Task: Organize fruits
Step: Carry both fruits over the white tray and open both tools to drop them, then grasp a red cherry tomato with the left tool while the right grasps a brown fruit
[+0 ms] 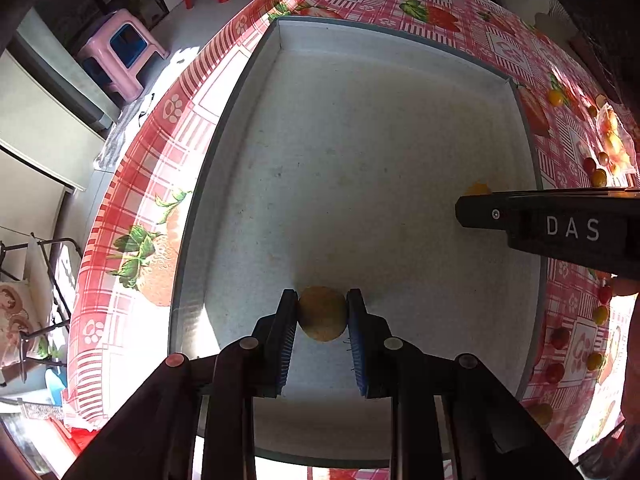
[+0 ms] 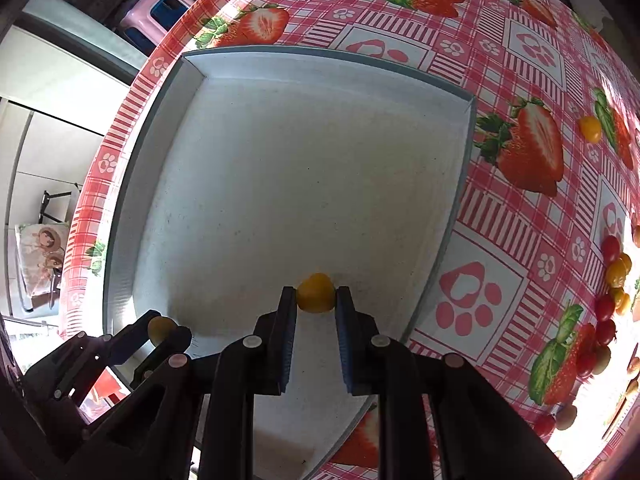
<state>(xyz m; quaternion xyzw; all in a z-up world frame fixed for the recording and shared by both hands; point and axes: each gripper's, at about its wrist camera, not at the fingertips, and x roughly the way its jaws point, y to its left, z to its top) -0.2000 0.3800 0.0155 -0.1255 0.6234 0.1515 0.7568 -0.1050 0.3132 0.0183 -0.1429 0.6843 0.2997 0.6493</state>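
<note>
Closest in, the left gripper [image 1: 322, 312] has its jaws closed partway on a round brown fruit [image 1: 322, 313], one pad on each side. It hangs over the near part of the gray tray [image 1: 256, 64]. The fruit looks small, light and firm, maybe a little rough, so holding it across the middle looks safest. The right gripper [image 2: 316, 294] holds a small yellow tomato [image 2: 315, 293] the same way, jaws nearly closed, over the same tray. This one is probably smooth and soft, so a hard squeeze could burst it. Farther off, more little red and yellow tomatoes [image 2: 612, 276] lie on the strawberry cloth [image 2: 516, 216] that covers the bench, well apart from the tray.
</note>
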